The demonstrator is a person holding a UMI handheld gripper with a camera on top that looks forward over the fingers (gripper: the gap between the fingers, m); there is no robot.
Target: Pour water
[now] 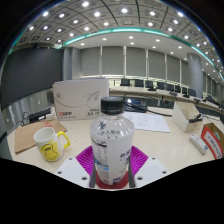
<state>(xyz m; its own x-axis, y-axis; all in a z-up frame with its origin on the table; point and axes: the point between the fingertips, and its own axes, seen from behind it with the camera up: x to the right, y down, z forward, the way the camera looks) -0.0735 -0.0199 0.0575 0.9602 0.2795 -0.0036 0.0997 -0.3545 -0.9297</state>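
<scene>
a clear plastic water bottle (111, 142) with a dark cap and a pale label stands upright between the gripper (111, 168) fingers, its lower body against the magenta pads (87, 160) on both sides, so the jaws appear closed on it. just beyond the left finger a yellow and white mug (48, 143) sits on the pale table (160, 135), and behind the bottle a white printed sign board (80, 102) stands upright, with rows of desks and chairs (160, 88) well beyond

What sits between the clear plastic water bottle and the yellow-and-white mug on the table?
Only bare table, as the gripper view shows. The clear plastic water bottle stands between the gripper's fingers; the yellow-and-white mug stands apart beside it.
</scene>
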